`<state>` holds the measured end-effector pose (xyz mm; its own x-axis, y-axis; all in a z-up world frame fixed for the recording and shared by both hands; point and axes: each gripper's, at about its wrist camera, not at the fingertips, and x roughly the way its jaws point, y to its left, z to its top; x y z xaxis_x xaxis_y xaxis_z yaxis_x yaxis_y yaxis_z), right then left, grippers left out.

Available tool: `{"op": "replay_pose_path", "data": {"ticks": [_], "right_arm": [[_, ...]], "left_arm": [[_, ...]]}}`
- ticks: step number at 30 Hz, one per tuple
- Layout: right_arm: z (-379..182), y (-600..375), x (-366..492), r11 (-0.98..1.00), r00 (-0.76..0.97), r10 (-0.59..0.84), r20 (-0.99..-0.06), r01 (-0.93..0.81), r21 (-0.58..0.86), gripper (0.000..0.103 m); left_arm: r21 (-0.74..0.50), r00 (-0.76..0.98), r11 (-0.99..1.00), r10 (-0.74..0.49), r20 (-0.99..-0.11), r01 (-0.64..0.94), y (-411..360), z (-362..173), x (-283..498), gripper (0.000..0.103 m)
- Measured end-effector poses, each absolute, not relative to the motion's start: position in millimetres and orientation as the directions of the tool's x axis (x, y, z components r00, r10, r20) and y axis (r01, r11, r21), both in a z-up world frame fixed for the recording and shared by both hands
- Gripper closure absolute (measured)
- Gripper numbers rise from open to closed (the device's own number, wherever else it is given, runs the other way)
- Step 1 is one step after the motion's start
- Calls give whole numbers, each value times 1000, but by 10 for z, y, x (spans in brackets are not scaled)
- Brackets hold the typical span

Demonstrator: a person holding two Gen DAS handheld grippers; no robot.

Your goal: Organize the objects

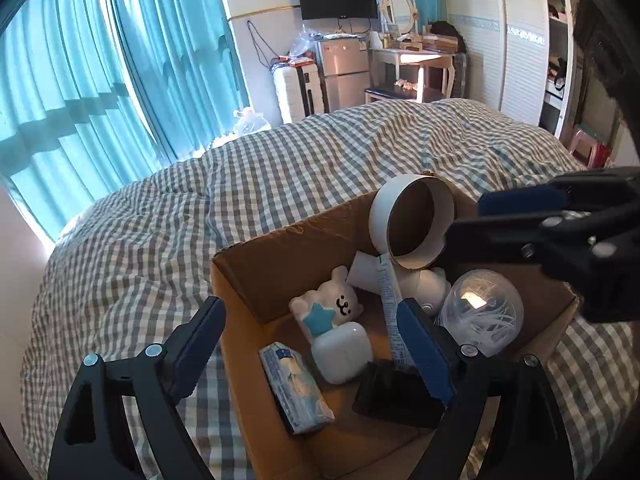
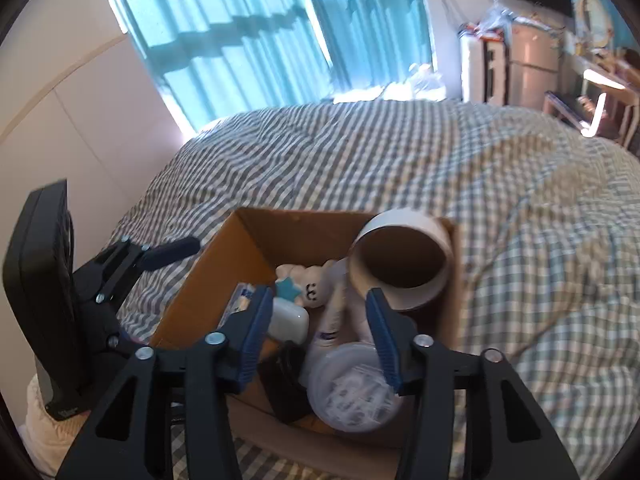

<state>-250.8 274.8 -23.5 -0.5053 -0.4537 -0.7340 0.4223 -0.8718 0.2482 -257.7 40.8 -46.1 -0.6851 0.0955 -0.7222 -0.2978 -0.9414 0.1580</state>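
Note:
A cardboard box (image 1: 256, 280) sits on the checked bed and also shows in the right wrist view (image 2: 216, 264). Inside lie a white roll with a brown core (image 1: 412, 222) (image 2: 400, 264), a white bear toy with a blue star (image 1: 328, 304) (image 2: 308, 284), a white earbud case (image 1: 342, 352) (image 2: 288, 320), a blue tissue pack (image 1: 294, 386), a clear round tub of white bits (image 1: 484, 312) (image 2: 352, 388), a tube (image 1: 390, 308) and a black object (image 1: 396, 392). My left gripper (image 1: 316, 344) is open over the box's near side. My right gripper (image 2: 318, 332) is open above the box, empty.
The grey-and-white checked duvet (image 1: 280, 168) covers the bed around the box. Turquoise curtains (image 1: 100, 60) hang at the left. A small fridge (image 1: 346, 72), a suitcase, a dressing table and a wardrobe stand beyond the bed.

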Motion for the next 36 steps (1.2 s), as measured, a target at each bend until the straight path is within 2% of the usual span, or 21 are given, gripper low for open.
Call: {"op": "replay_pose_path", "data": {"ticks": [4,10,13,18,22,26,30,36], "right_arm": [[-10,2883,-2342,-886,-564,-440,-699,401,234,34],[408,3081,-1985,-918,-684,-388,-618,345,194,21],[630,3116,-1706,-933,-756,-353,-552,328,147,14],[869,3126,-1198,-955,-861,-284,-423,295,42,7],[949,3120,-889,-967,-907,-229,-354,253,-20,5],[917,3169,-679,-978,-931,-194,-308,209,-16,3],[720,3219,-501,-985,-938,-158,-309,170,-14,3],[399,3247,-441,-989,-938,-109,-328,134,-55,3]], "left_arm": [[163,-716,-950,82,-693,-266,427,-261,-2447,9],[154,-770,-967,60,-635,-202,339,144,-2181,7],[150,-827,-978,34,-562,-143,294,401,-1971,4],[119,-903,-990,15,-429,-73,205,756,-1548,1],[76,-924,-996,22,-381,-55,144,887,-1289,0],[52,-934,-998,11,-357,-31,122,883,-1074,0],[16,-933,-999,29,-358,-37,151,743,-888,0],[103,-937,-995,-24,-349,-13,269,410,-699,0]]}}
